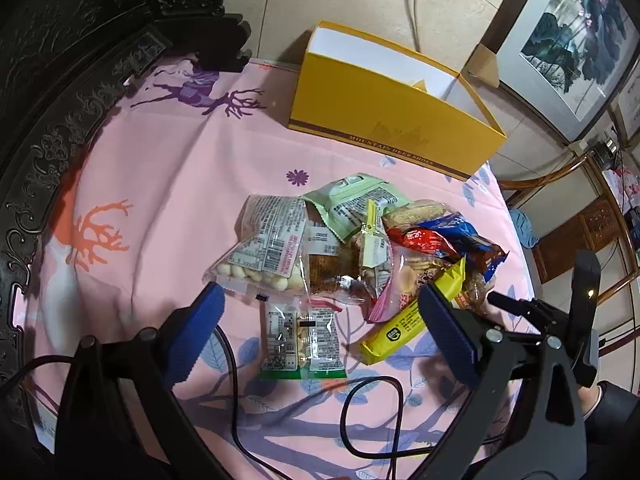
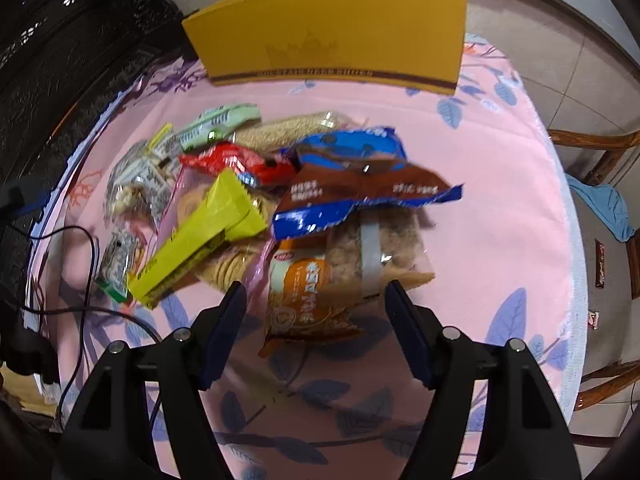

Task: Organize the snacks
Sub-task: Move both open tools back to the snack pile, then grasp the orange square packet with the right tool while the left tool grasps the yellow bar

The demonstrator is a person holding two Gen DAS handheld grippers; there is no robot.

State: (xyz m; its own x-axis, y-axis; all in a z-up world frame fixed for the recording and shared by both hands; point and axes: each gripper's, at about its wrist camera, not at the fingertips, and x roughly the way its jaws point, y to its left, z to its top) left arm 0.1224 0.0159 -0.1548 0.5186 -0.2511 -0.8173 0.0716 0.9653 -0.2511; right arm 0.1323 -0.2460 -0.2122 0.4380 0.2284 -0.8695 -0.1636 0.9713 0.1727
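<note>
The left gripper (image 1: 320, 312) is hanging with its blue-padded jaws spread wide and holding nothing, just above a small green-edged packet (image 1: 302, 342) that is lying alone on the near side of the snack pile (image 1: 360, 240). The right gripper (image 2: 314, 308) is likewise gaping and empty, its jaws straddling, without clearly touching, an orange rice-cracker bag (image 2: 316, 292) at the pile's near right edge. Moving outward, the pile itself is sitting heaped on a pink tablecloth (image 1: 168, 184) printed with leaves and deer. In it, a clear bag of pale round candies (image 1: 264, 252) is lying on the pile's left side, a mint-green pouch (image 1: 352, 200) at its far side, a red wrapper (image 2: 236, 162) near its middle, a blue-and-brown wrapper (image 2: 360, 184) draped across its right, and a long yellow bar (image 2: 200, 236) slanting off its near edge. Beyond the pile, well apart from it, an open yellow shoebox (image 1: 400, 120) is standing at the table's far edge; little of its white inside is showing, and no snack is visible there. Judging from this, the sorting is barely starting: nearly every snack is waiting in the heap, and each one probably needs picking up and carrying to the box.
</note>
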